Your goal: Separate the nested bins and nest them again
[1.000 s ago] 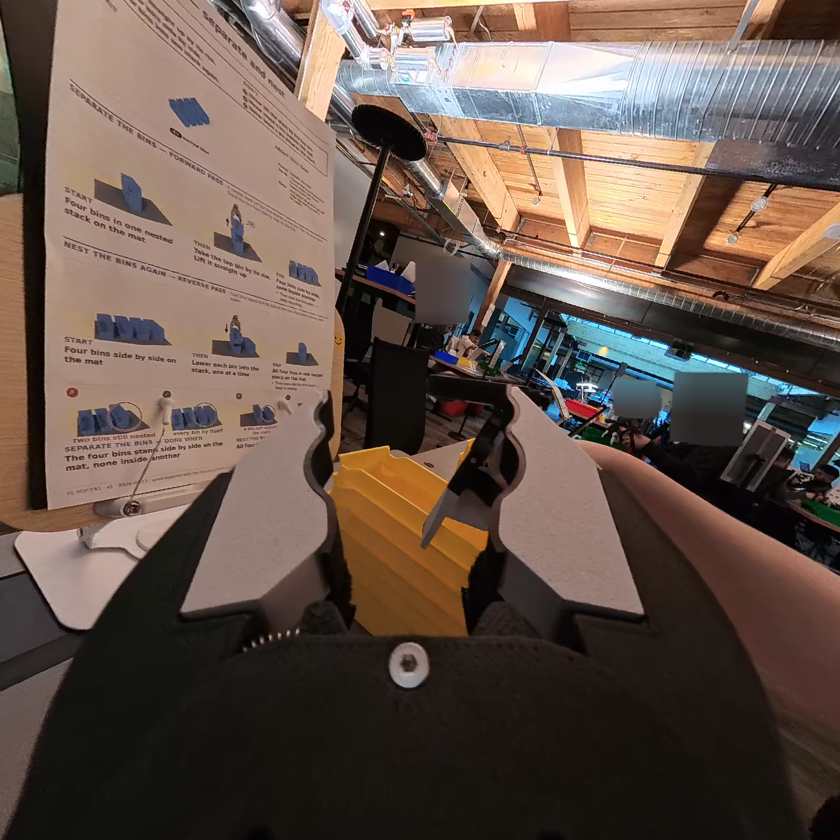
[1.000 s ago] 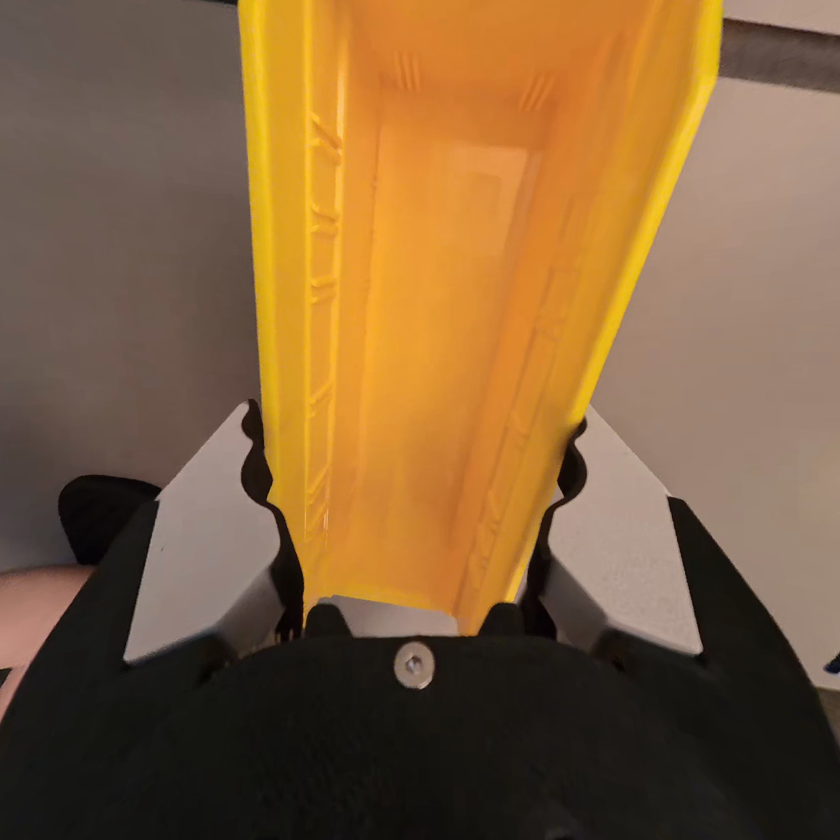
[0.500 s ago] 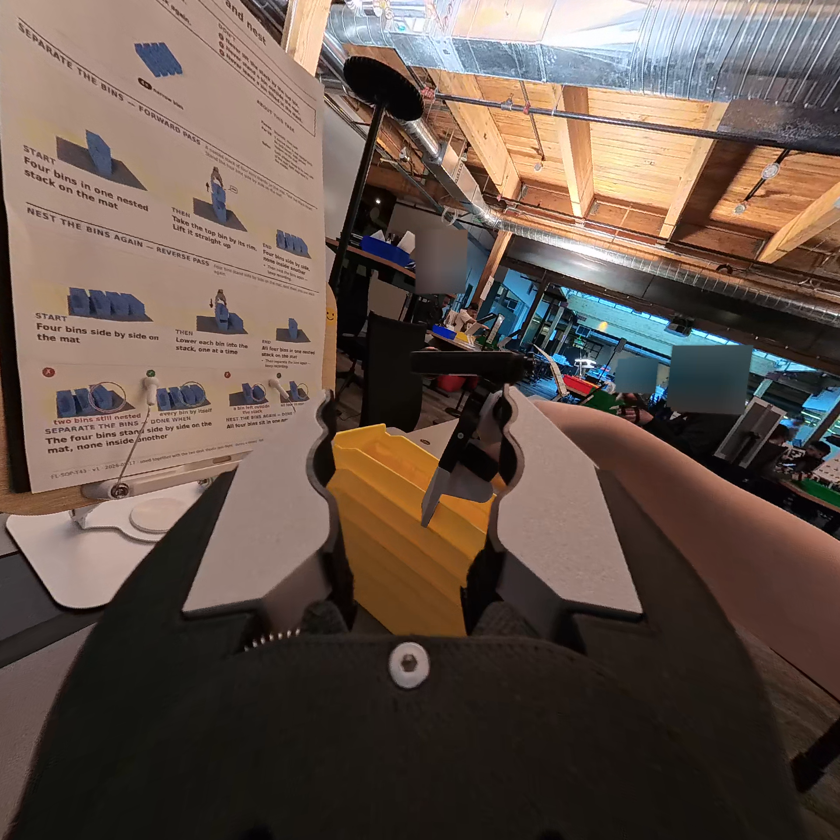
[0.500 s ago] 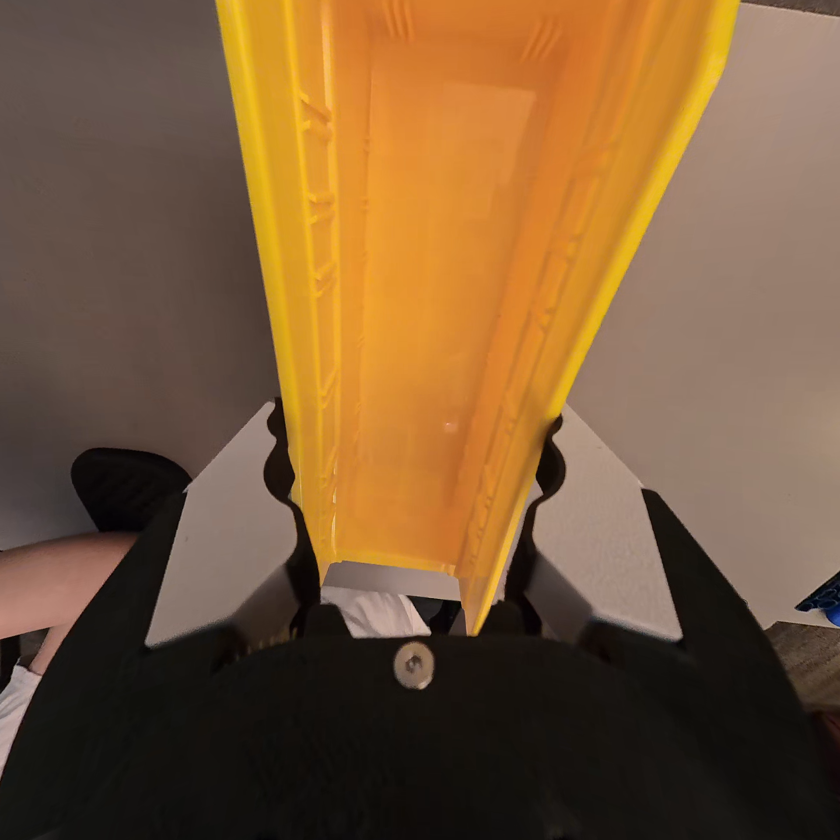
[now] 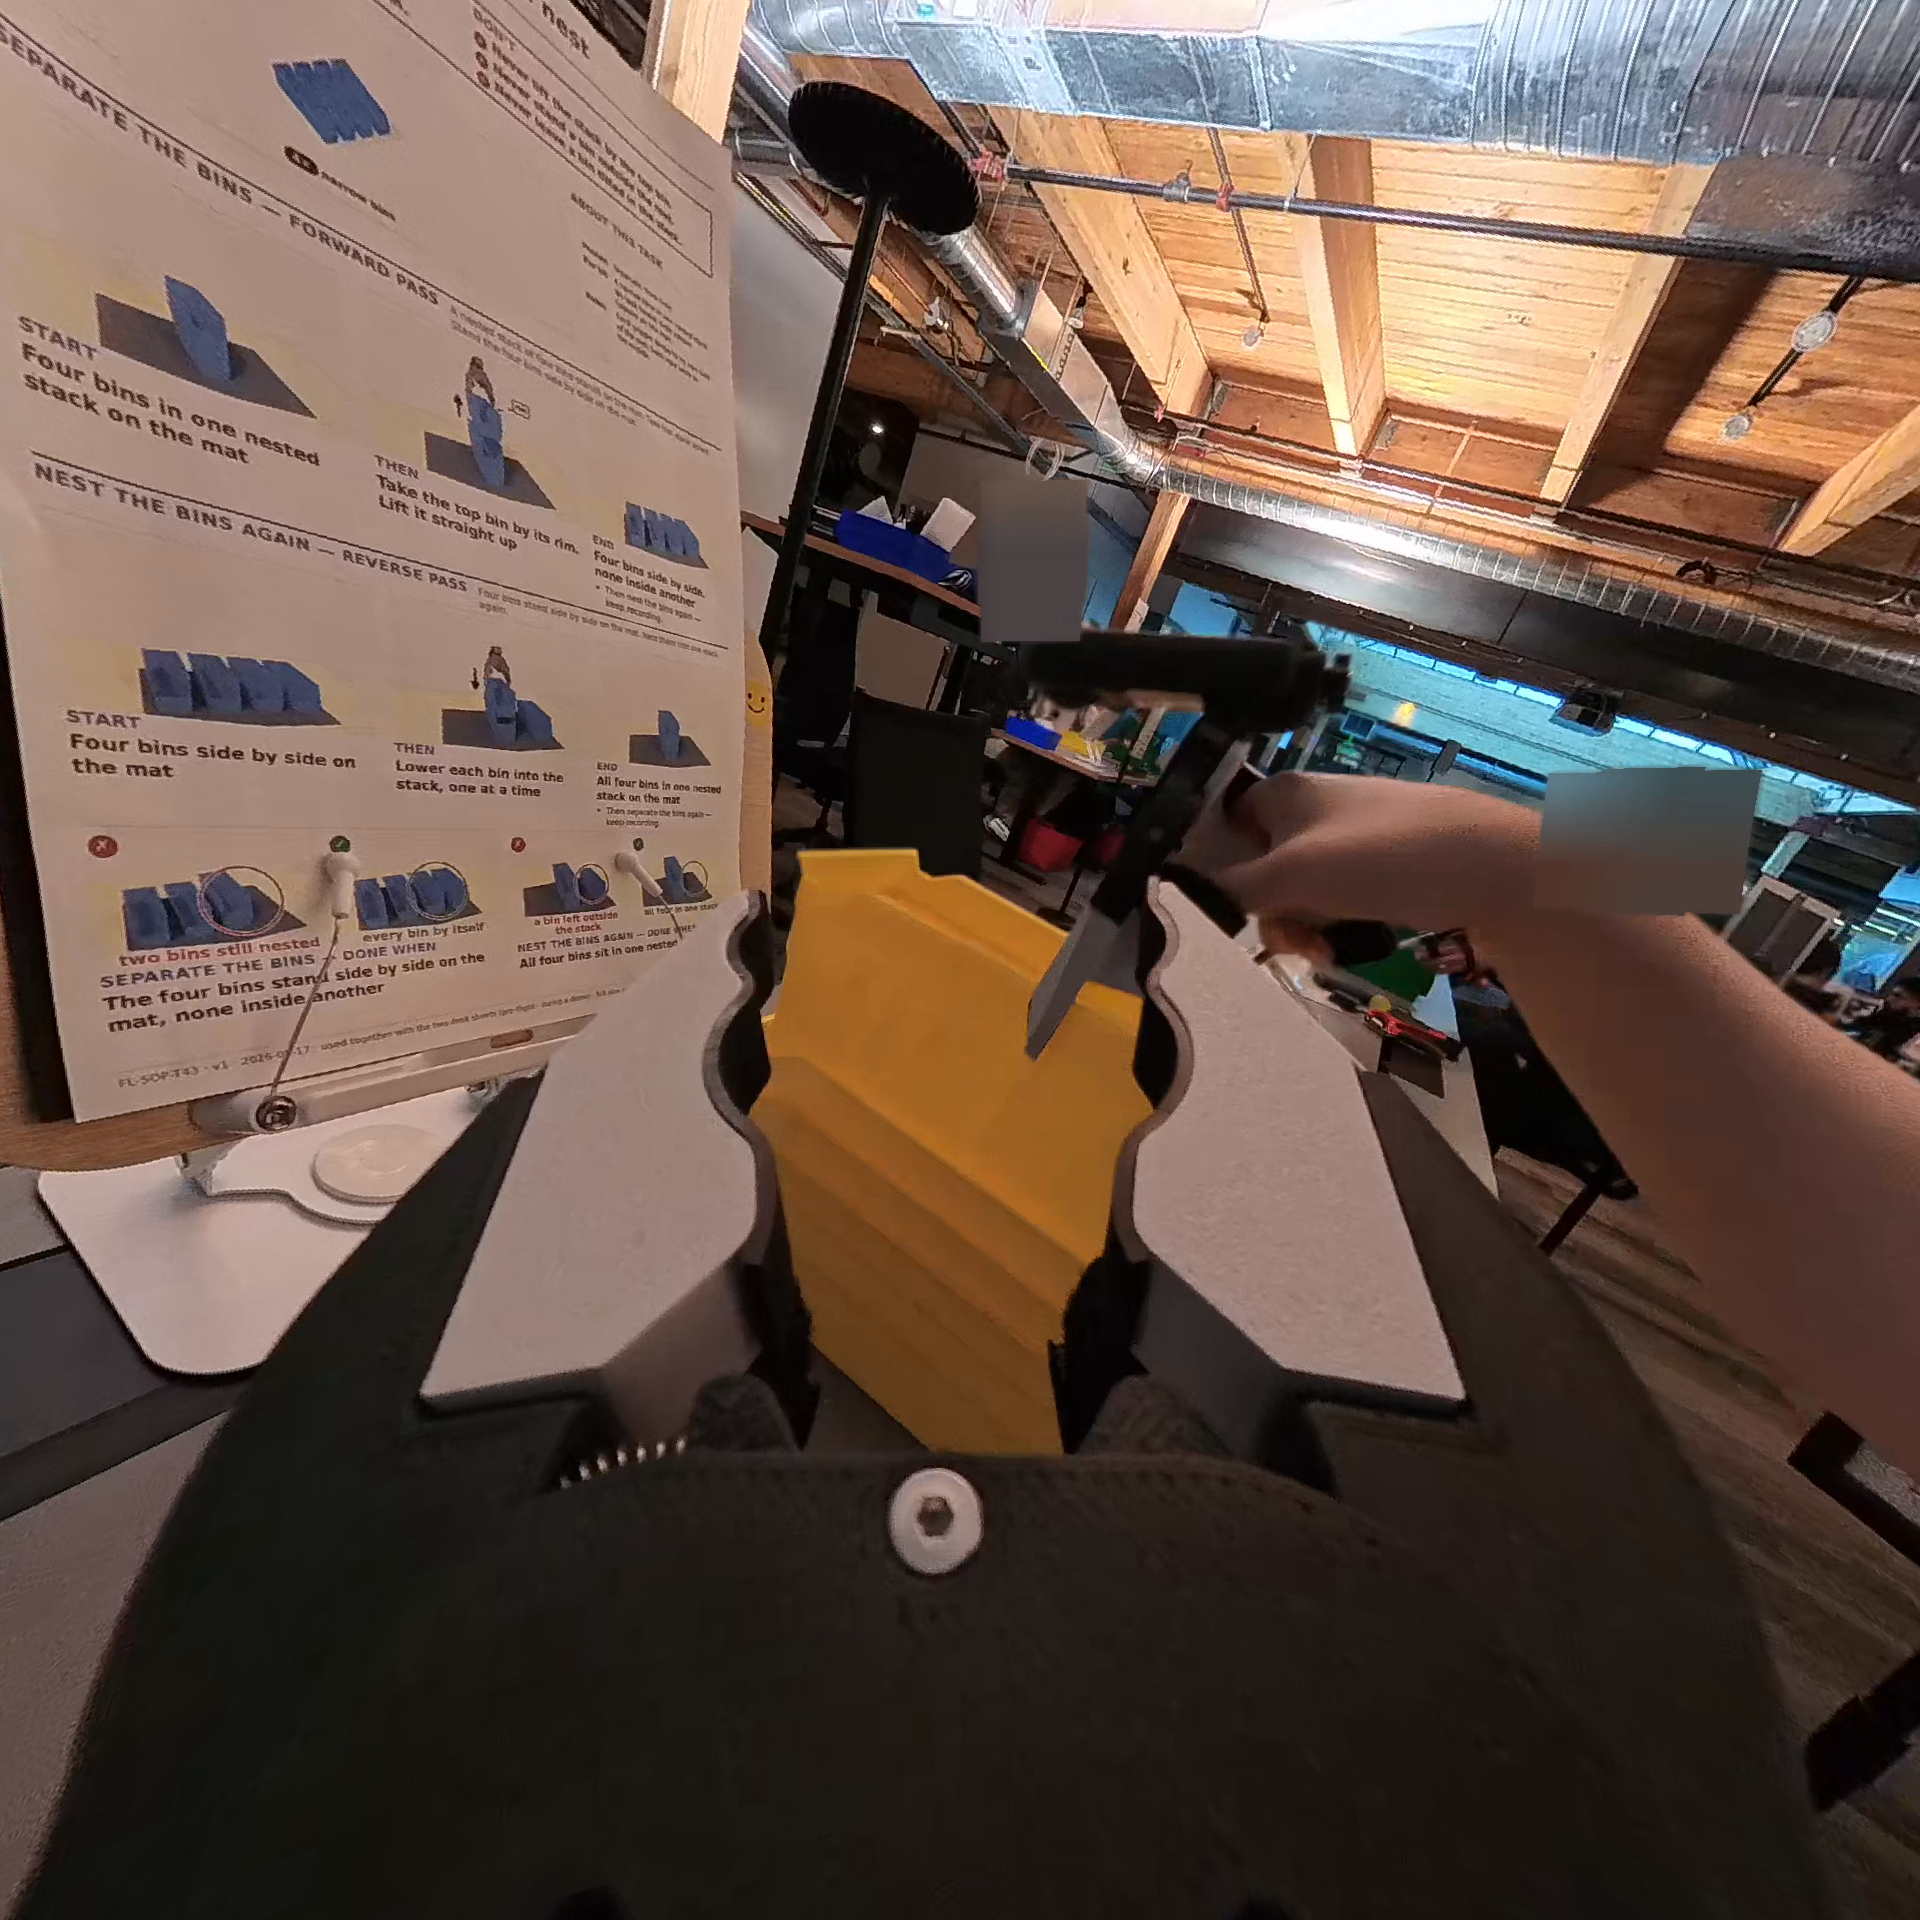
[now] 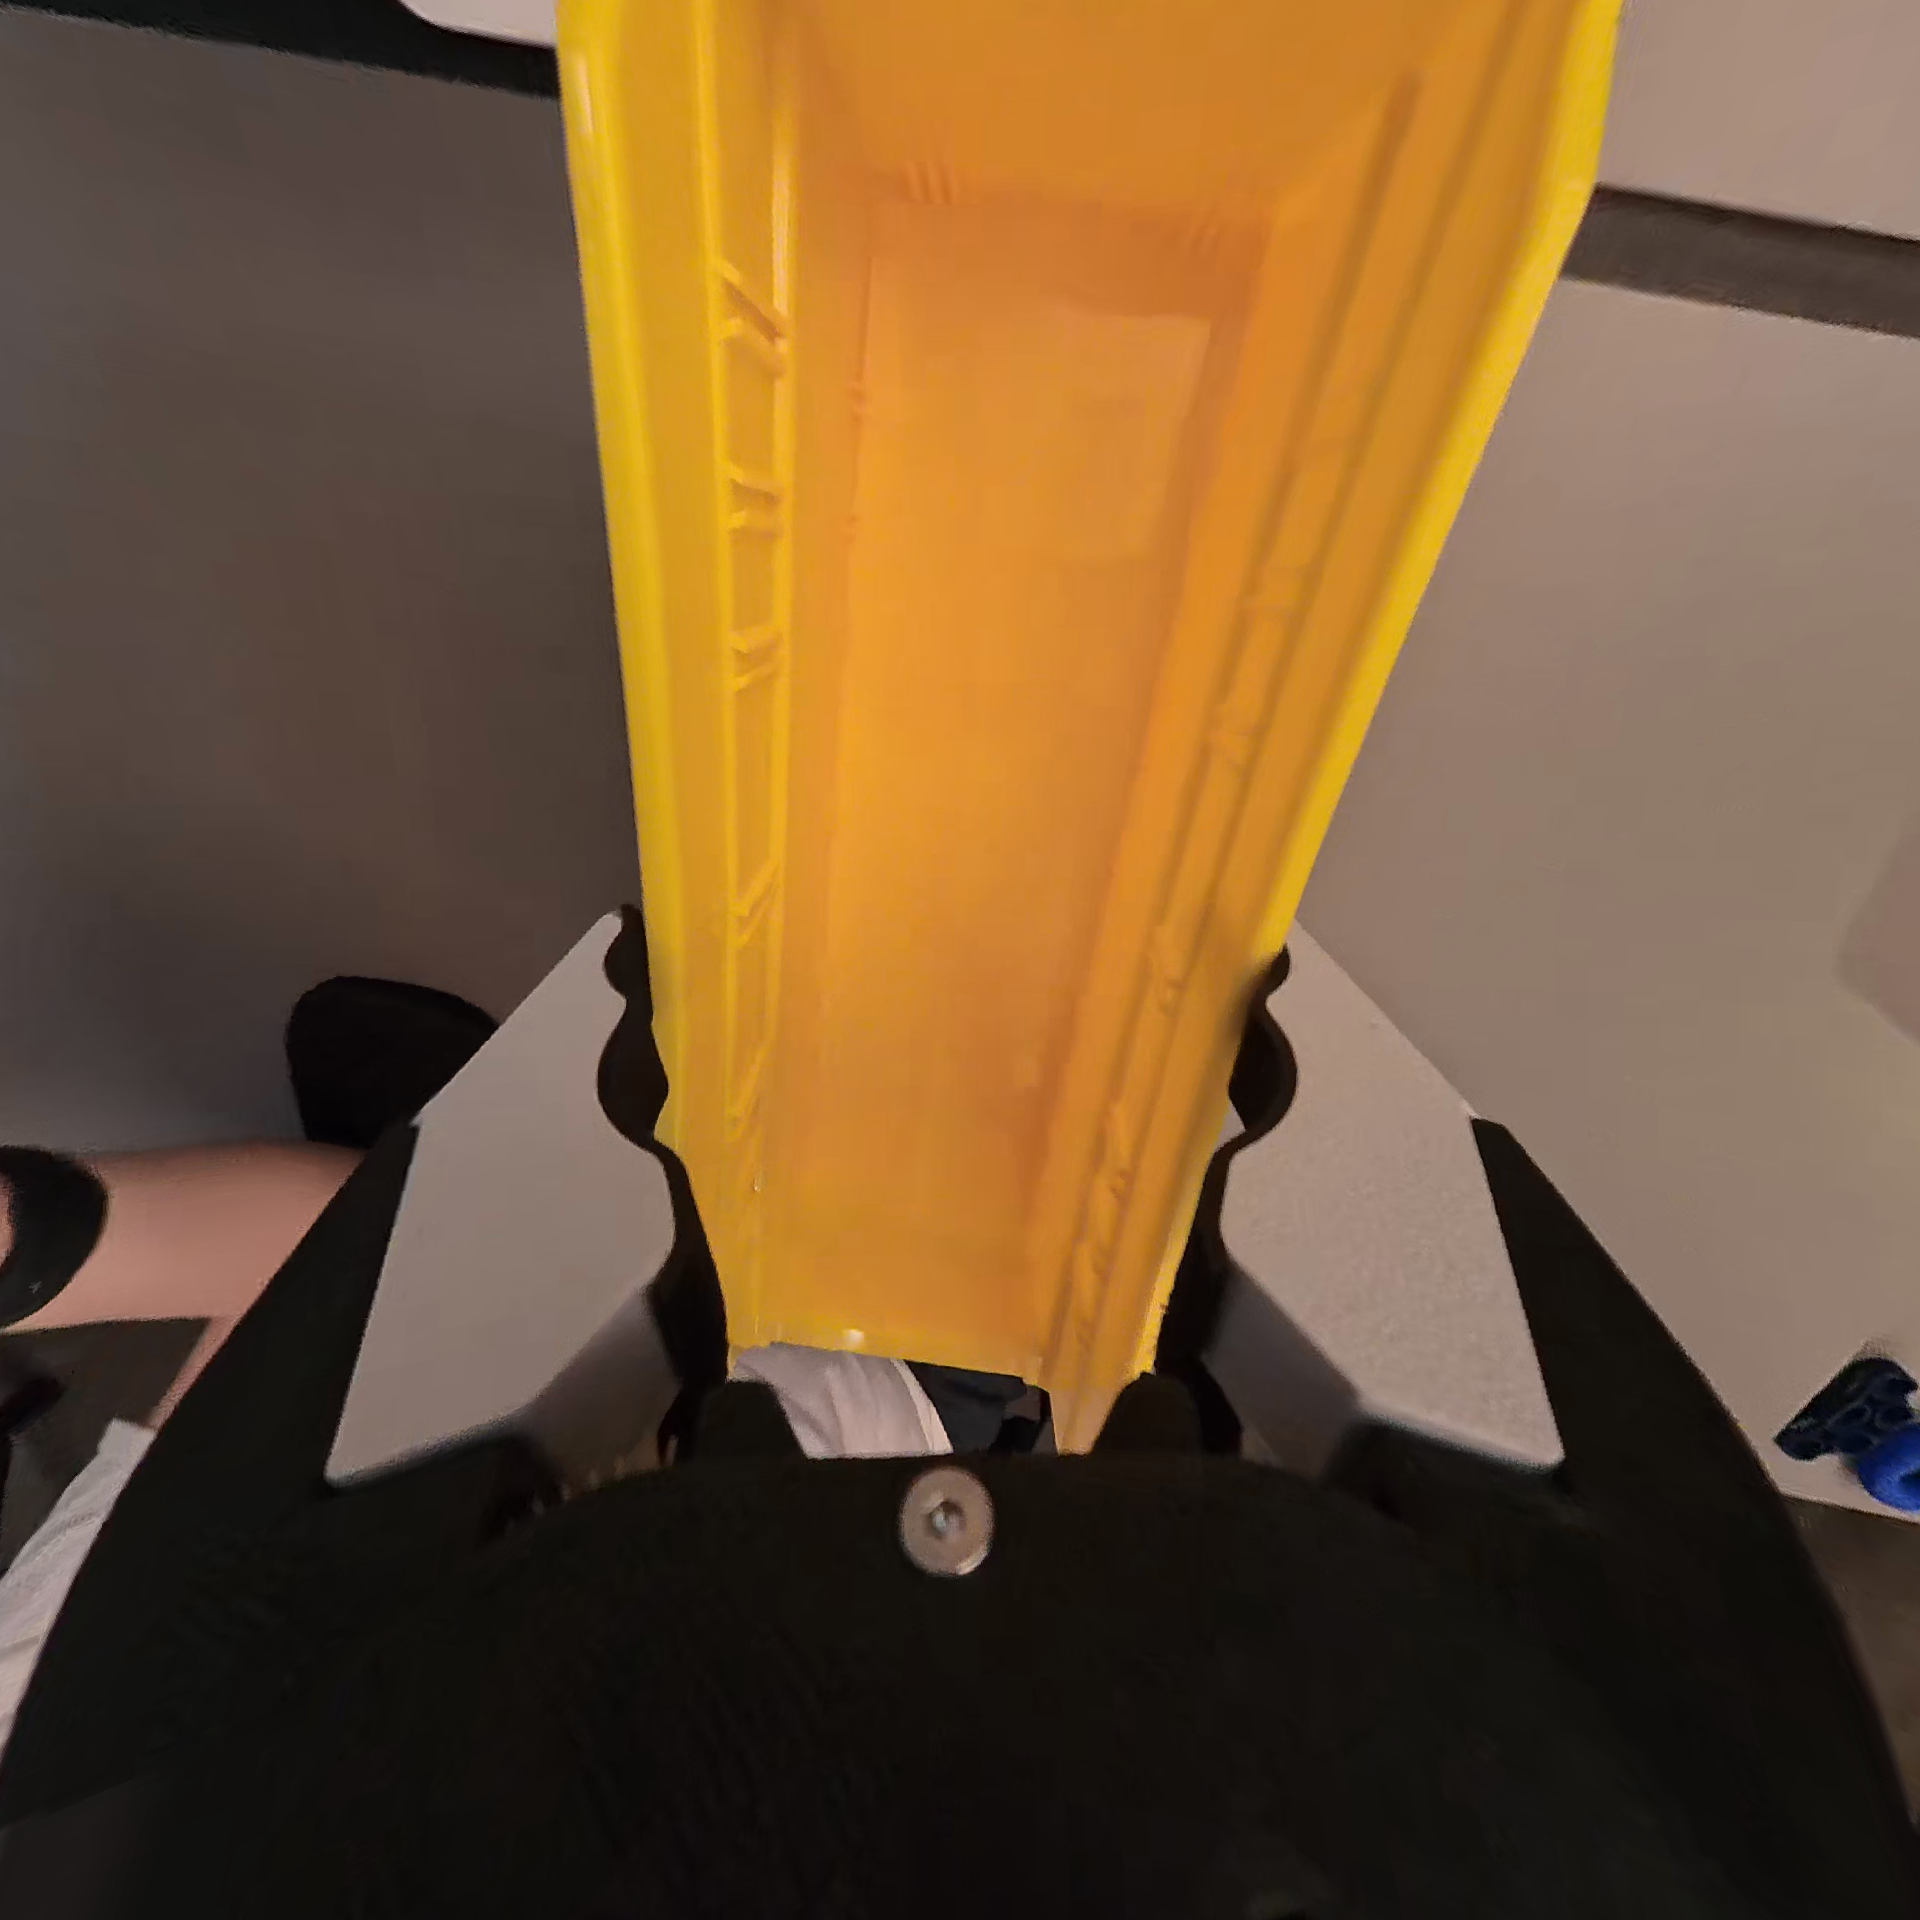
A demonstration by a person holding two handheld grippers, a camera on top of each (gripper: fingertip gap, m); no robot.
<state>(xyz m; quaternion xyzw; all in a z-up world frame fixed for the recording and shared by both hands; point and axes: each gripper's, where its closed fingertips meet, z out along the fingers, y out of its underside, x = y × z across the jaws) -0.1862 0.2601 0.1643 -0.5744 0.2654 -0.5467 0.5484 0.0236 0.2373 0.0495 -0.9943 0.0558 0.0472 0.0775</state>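
Your right gripper (image 6: 951, 1039): jaws spread wide, both pads clamped on side walls of yellow bin (image 6: 1039, 623); open interior faces camera, bin above grey table (image 6: 260, 520). Your left gripper (image 5: 951, 997): jaws part open, closed around stack of nested yellow bins (image 5: 935, 1122), pads against its sides. Stack just right of instruction sheet (image 5: 343, 520). Right gripper's finger tip overlaps stack's far rim.

Long yellow plastic bin (image 6: 1039, 675), open side toward camera, clamped by its two side walls between grey pads of right gripper (image 6: 951, 997); pale grey counter (image 6: 312, 520) behind; blue object (image 6: 1870, 1439) at its right edge.
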